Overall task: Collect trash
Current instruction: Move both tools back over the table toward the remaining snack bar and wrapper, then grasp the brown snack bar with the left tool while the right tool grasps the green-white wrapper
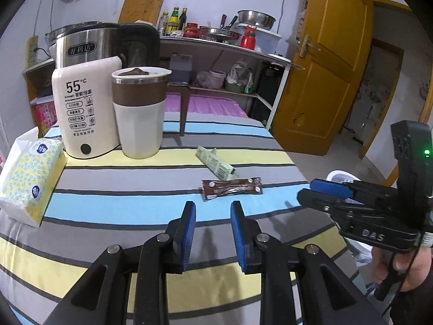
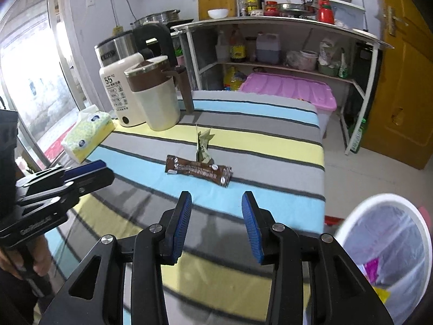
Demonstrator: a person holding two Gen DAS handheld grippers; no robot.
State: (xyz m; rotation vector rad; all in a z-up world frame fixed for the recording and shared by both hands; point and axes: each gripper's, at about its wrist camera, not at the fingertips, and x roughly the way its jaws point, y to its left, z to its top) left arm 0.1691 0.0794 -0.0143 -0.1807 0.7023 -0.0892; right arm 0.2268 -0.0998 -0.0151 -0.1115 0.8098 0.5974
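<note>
A brown snack wrapper point(image 1: 232, 188) point(image 2: 199, 171) lies flat on the striped tablecloth point(image 1: 121, 197). Just behind it is a crumpled green wrapper point(image 1: 216, 162) point(image 2: 203, 146). My left gripper point(image 1: 213, 205) point(image 2: 107, 170) hovers over the cloth, near and slightly left of the brown wrapper, open with nothing between its blue pads. My right gripper point(image 2: 216, 195) point(image 1: 307, 189) is to the right of the left one, near the table's right edge, also open and empty, pointing toward the brown wrapper. A white bin point(image 2: 379, 197) with a clear liner stands on the floor at the right, holding some coloured scraps.
A white kettle point(image 1: 81, 108), a brown-and-cream mug point(image 1: 139, 113) and a tissue pack point(image 1: 29, 178) stand at the table's left rear. Beyond the table are a pink lidded box point(image 2: 292, 88), a kitchen shelf point(image 2: 270, 21) and a yellow door point(image 1: 324, 67).
</note>
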